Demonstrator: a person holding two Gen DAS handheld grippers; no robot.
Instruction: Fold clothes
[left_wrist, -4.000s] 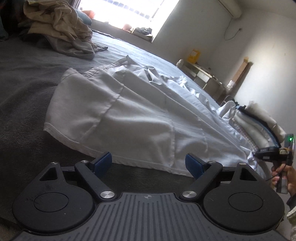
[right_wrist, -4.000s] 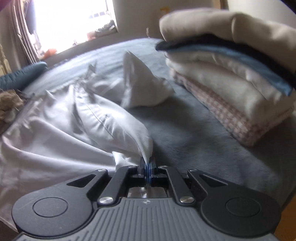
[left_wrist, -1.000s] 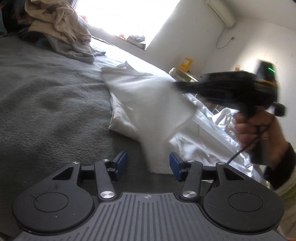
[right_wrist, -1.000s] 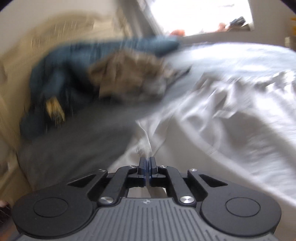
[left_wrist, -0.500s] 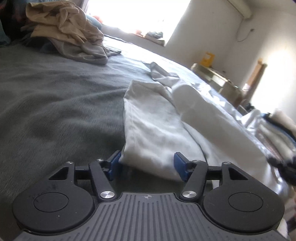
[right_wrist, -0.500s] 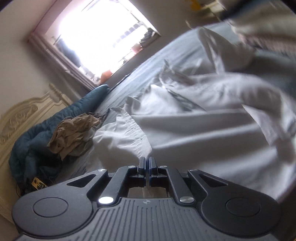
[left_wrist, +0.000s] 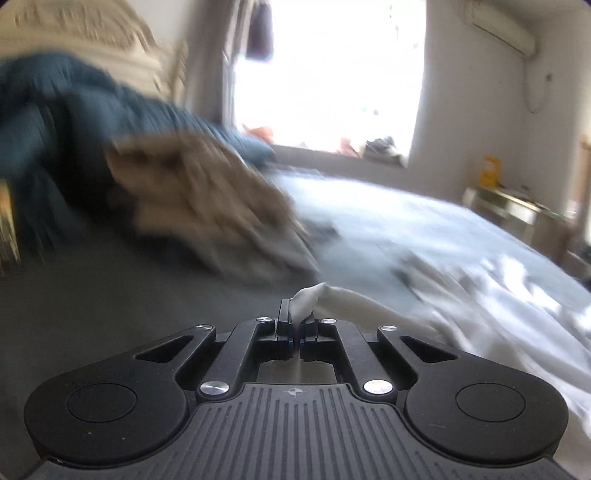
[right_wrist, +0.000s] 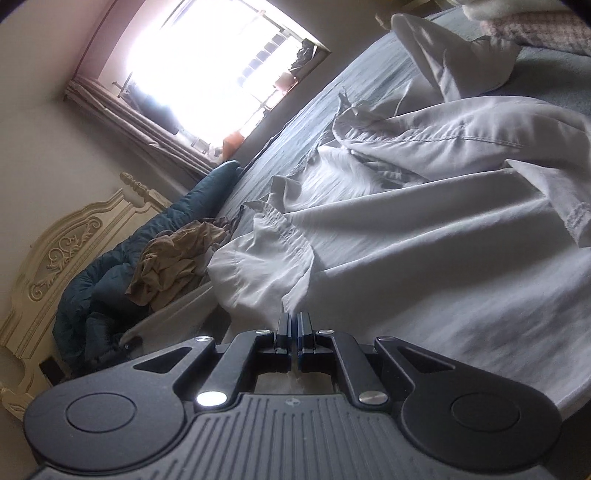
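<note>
A: Grippers first. The left gripper (left_wrist: 296, 325) has just clamped onto a corner of the white shirt (left_wrist: 369, 302); the right gripper (right_wrist: 294, 325) pinches its hem.

B: And the shirt (right_wrist: 424, 240)?

A: Spread on the bed (left_wrist: 110, 314), running toward two o'clock. Thin pinches; a hard tug could slip the cloth and spoil the fold.

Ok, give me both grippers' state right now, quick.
Left gripper: has just closed, now shut on a fold of the white garment.
Right gripper: shut on the white garment's edge.
</note>
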